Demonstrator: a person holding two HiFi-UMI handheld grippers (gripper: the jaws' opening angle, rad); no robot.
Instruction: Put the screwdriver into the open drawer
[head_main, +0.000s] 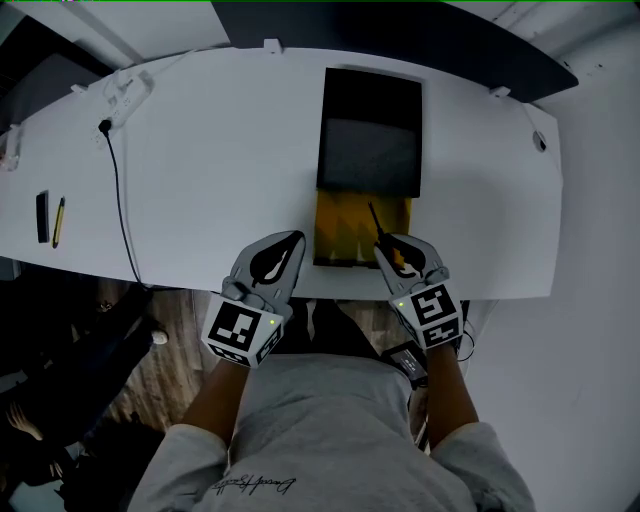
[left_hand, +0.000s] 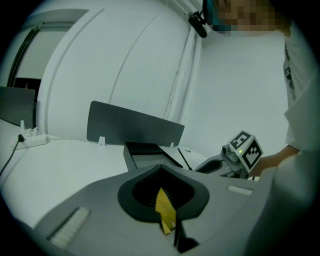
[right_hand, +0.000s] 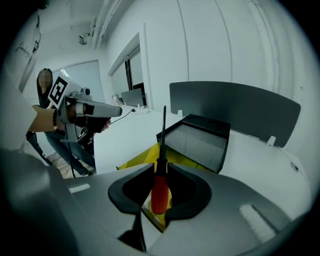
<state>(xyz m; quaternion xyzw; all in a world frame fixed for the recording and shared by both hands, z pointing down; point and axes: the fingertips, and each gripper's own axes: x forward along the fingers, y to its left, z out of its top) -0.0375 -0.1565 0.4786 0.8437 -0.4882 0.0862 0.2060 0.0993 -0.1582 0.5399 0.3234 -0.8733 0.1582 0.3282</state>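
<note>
One screwdriver (right_hand: 159, 192): being gripped by its red handle, its shaft pointing out over the open yellow drawer (head_main: 340, 228) at the worktop's (head_main: 220, 150) near edge.
Right gripper (head_main: 385, 243): jaws are clamping that handle.
Left gripper (head_main: 292, 240): jaws are pressing together, empty, just left of the drawer.

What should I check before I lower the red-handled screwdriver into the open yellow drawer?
1. Red-handled, black-shafted screwdriver clamped in right gripper: ok.
2. Yellow drawer pulled out of black cabinet: ok.
3. Screwdriver shaft over the drawer opening, head view: ok.
4. Left gripper beside the drawer, not over it, jaws together: ok.
5. Free room on the drawer floor: cannot tell.
</note>
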